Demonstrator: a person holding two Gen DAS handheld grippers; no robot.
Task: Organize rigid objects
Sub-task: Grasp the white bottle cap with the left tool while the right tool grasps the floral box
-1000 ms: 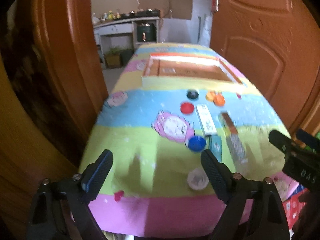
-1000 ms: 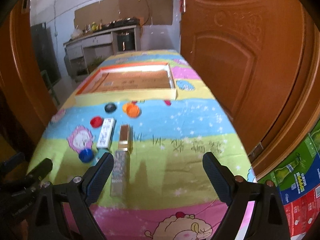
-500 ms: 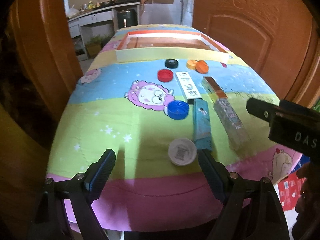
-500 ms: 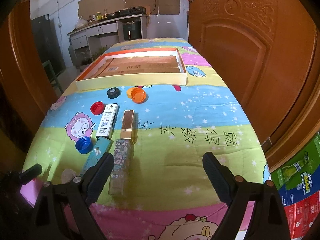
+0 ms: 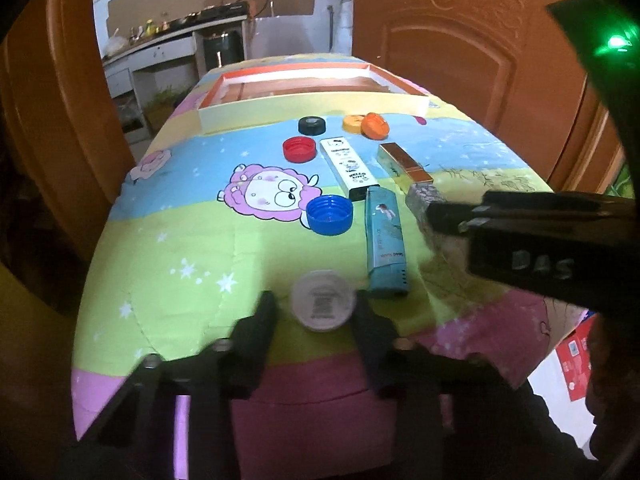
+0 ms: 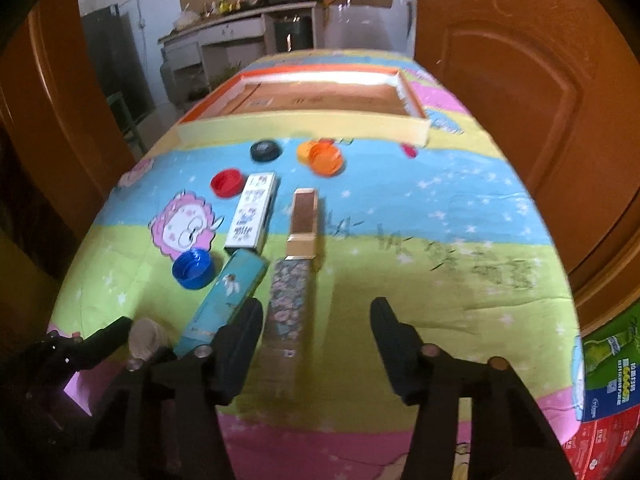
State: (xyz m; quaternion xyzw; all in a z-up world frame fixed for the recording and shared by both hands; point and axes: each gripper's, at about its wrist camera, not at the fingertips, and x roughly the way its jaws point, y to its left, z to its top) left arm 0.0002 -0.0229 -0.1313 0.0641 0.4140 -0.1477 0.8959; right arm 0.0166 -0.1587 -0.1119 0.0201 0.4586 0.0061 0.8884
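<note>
On the worktop with its striped cartoon cloth, your left tongs are closing around the white cap near the front edge, their fingers at its sides. Your right tongs are closing too, pads not yet pressing, with the flowered box between them beside the left finger.

Both wrist views low, close, angled down the quilted table, sharing its near end

Both grippers angled down, jaws apparently closing
</note>
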